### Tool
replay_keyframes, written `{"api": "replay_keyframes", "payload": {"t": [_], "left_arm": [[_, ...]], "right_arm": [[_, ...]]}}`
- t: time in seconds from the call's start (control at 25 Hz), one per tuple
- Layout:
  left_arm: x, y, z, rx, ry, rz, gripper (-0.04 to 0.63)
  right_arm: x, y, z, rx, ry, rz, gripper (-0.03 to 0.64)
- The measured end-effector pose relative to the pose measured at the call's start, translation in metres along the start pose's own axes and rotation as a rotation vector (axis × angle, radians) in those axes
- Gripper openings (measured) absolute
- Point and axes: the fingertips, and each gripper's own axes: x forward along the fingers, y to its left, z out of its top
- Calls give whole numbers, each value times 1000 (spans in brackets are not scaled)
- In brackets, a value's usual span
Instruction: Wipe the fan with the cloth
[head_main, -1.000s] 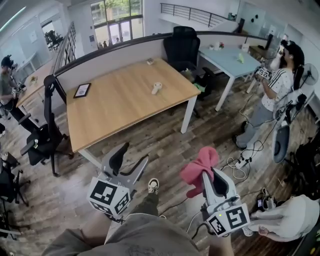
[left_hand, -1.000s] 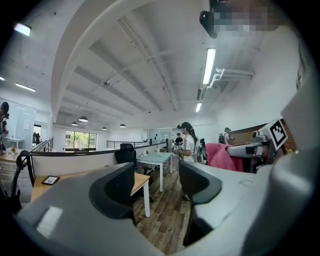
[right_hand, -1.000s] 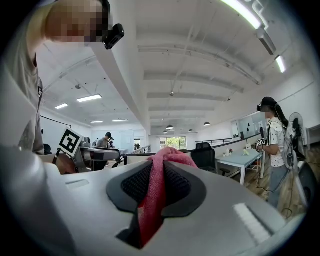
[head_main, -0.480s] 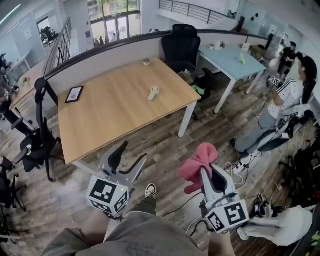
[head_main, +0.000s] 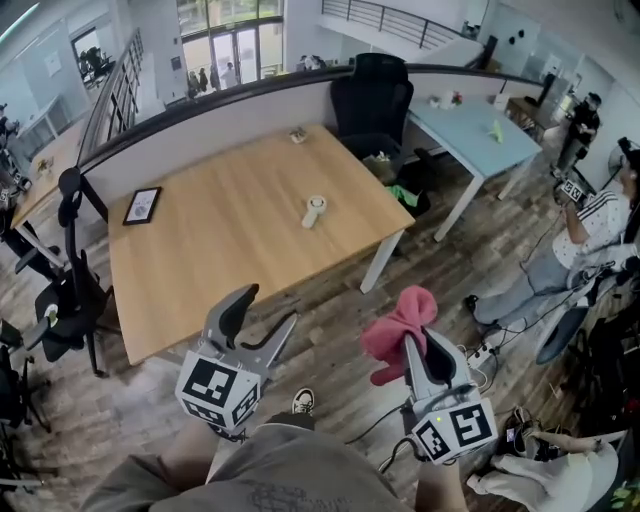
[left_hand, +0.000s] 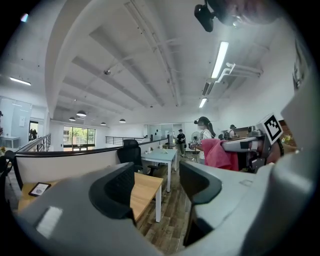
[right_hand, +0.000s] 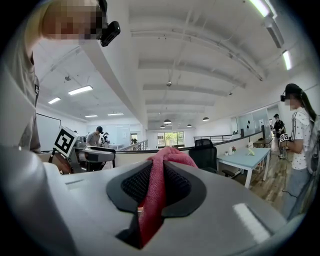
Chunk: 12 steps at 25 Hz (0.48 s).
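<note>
**Above the plank floor: cloth gripped, fan still out of reach**

Over the brown wood-plank floor (head_main: 420, 250), well apart from the pale wooden tabletop (head_main: 230, 230), both grippers hang in free air. What looks like a grey oval fan head (head_main: 556, 335) stands at the far right near another person (head_main: 590, 215), though it is too small to be sure. The left gripper (head_main: 265, 310) has its fingers released, with nothing between them. The right gripper (head_main: 421, 342) has its fingers clenched on a pink terry cloth (head_main: 398, 330), which bunches above the tips.

The step in hand appears to be the approach. To do it well, the carrier would turn right, keep the loose bunch of cloth leading, and let the free gripper steady the fan before wiping.

Against half a second ago, the tabletop and the small white handset (head_main: 314, 210) on it sit further right in view, the other person has slid towards the right edge, and both grippers hold their places.
</note>
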Motion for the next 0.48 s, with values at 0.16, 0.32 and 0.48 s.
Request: {"api": "replay_keyframes", "payload": {"t": [0.16, 0.32, 0.48], "left_arm": [[27, 35, -4, -3, 13, -4, 281], [47, 63, -2, 4, 14, -4, 281], [60, 84, -4, -13, 18, 11, 281]], "right_arm": [[50, -8, 2, -2, 7, 2, 64], [89, -12, 6, 0, 9, 8, 64], [114, -15, 4, 2, 31, 22, 64]]}}
